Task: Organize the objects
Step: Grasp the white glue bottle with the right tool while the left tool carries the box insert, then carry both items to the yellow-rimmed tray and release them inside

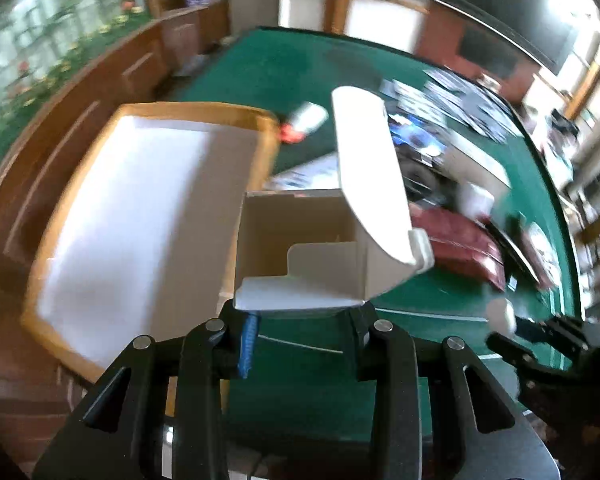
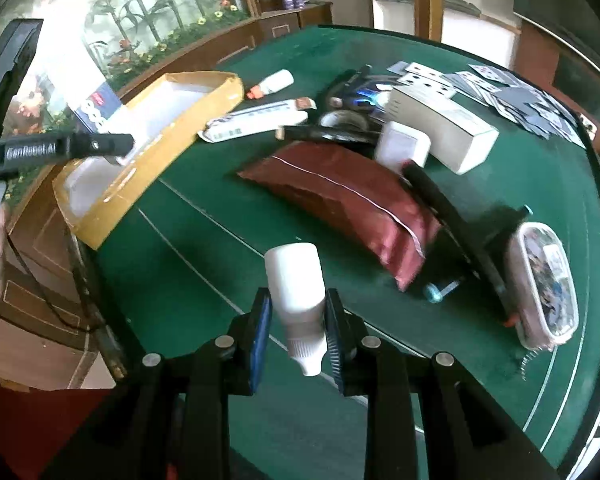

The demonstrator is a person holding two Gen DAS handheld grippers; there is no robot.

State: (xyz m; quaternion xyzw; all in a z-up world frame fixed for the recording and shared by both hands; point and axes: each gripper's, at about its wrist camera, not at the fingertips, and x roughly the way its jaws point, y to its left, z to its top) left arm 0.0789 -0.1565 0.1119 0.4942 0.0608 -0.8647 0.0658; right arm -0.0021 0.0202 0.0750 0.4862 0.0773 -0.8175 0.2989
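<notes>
My left gripper [image 1: 300, 312] is shut on a small open white carton [image 1: 308, 248] with its flap raised, held above the table next to the shallow yellow-rimmed cardboard tray [image 1: 40, 320]. The same carton shows printed blue and white in the right wrist view [image 2: 100, 108], over the tray [image 2: 112, 204]. My right gripper [image 2: 298, 320] is shut on a white plastic bottle [image 2: 298, 292], nozzle end toward the camera, above the green table [image 2: 188, 280]. The right gripper also shows at the lower right of the left wrist view [image 1: 512, 328].
On the green table lie a maroon pouch [image 2: 340, 204], a white box [image 2: 448, 132], a small white block [image 2: 402, 146], a tube [image 2: 256, 122], a glue bottle [image 2: 274, 82], scattered playing cards [image 2: 496, 88], a tape roll [image 2: 344, 120], a clear lidded container [image 2: 548, 280] and black tools.
</notes>
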